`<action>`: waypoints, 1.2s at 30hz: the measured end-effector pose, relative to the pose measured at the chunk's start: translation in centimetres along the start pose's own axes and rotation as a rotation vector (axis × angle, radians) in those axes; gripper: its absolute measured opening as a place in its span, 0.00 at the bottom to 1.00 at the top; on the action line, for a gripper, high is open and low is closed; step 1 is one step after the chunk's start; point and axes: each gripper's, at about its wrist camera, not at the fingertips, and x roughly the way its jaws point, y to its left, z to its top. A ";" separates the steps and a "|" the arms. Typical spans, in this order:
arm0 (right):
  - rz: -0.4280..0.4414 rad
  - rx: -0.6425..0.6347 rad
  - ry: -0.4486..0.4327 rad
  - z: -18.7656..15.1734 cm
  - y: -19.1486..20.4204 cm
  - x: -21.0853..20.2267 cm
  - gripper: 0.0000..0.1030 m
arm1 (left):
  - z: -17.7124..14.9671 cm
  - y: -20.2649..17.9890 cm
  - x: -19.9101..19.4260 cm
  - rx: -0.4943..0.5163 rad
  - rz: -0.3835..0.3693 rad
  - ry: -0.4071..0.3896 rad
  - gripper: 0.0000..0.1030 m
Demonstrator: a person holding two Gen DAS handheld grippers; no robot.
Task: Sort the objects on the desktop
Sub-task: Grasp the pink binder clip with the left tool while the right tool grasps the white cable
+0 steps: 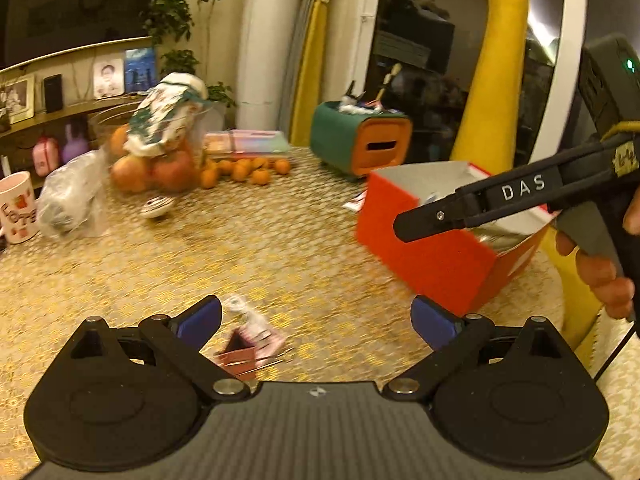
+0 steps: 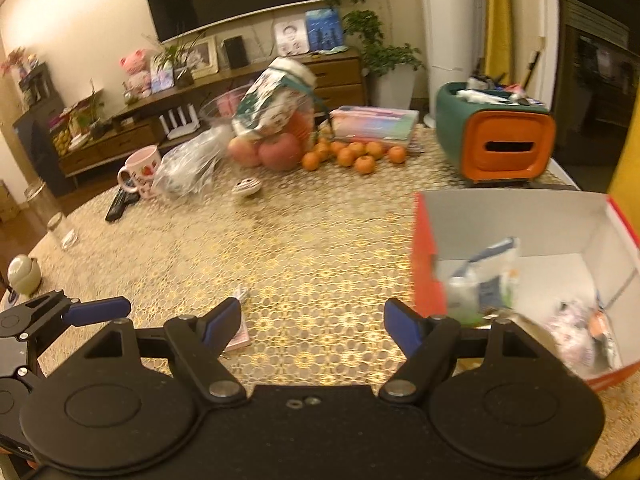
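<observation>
Left tongs (image 1: 316,322): apart, empty, over the small pink packet (image 1: 250,338).
Right tongs (image 2: 310,326): apart, empty.
Risk: blurry swing, tongs could clip the red box (image 2: 426,256).

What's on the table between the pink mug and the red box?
Right wrist view: a clear plastic bag beside the pink mug, a small round dish, then bare tablecloth to the red box.
</observation>
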 end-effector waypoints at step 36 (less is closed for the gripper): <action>0.092 -0.188 0.253 -1.1 6.6 15.4 0.33 | -4.4 5.8 7.9 -0.017 -0.005 0.097 0.51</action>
